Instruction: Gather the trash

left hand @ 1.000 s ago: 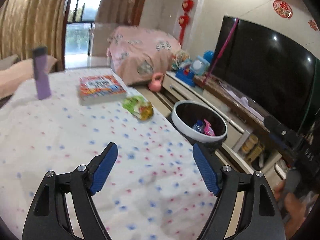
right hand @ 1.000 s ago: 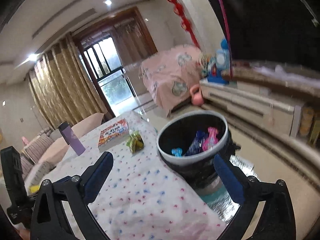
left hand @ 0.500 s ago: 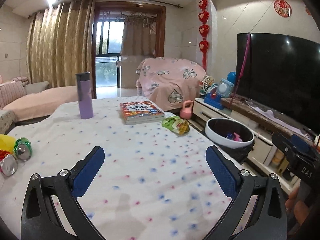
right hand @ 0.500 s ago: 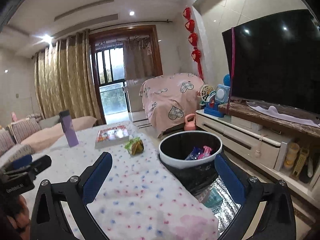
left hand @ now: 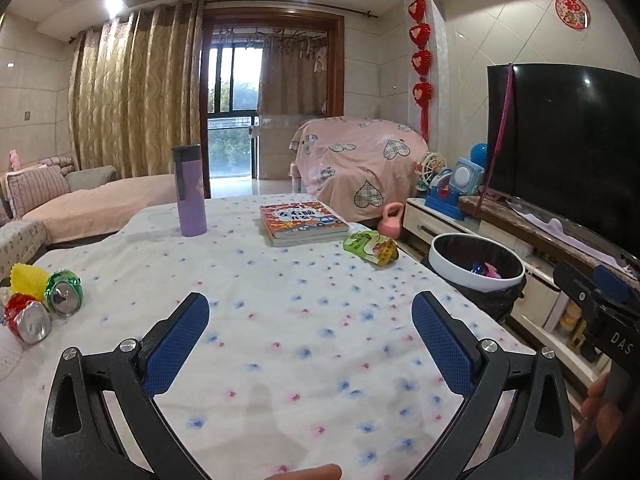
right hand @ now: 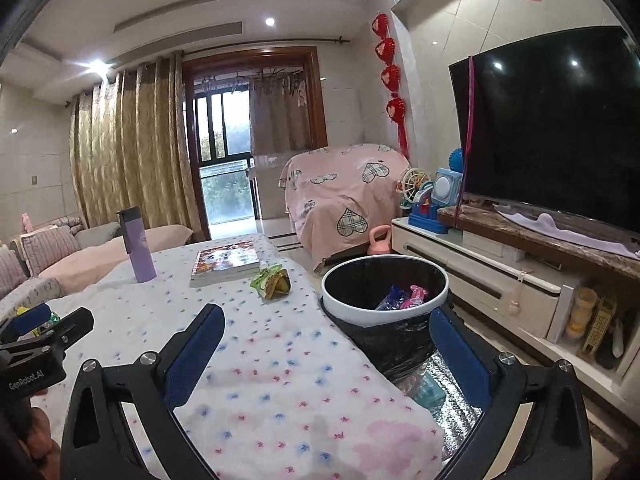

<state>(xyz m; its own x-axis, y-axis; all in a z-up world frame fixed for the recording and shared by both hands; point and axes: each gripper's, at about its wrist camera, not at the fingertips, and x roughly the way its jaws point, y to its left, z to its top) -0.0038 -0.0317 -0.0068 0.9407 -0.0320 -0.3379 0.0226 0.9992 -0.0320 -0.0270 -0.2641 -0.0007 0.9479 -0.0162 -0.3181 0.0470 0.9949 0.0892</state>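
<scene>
A green and yellow snack wrapper (left hand: 371, 246) lies near the table's right edge, beside a book; it also shows in the right wrist view (right hand: 271, 281). A red can (left hand: 27, 319), a green can (left hand: 64, 293) and a yellow crumpled piece (left hand: 27, 280) lie at the table's left edge. A white-rimmed trash bin (left hand: 478, 268) with a black liner stands on the floor right of the table, with colourful wrappers inside (right hand: 402, 296). My left gripper (left hand: 310, 328) is open and empty above the table. My right gripper (right hand: 328, 340) is open and empty near the bin.
A purple bottle (left hand: 189, 196) and a book (left hand: 301, 223) stand on the flower-print tablecloth (left hand: 280, 312). A TV (right hand: 552, 128) on a low cabinet (right hand: 500, 280) runs along the right. A pink kettlebell (right hand: 378, 241) sits on the floor. A sofa (left hand: 80, 204) is at the left.
Both views have tilted up and pulled back from the bin to level. The left view has swung left, bringing the cans into sight. Both grippers stay open.
</scene>
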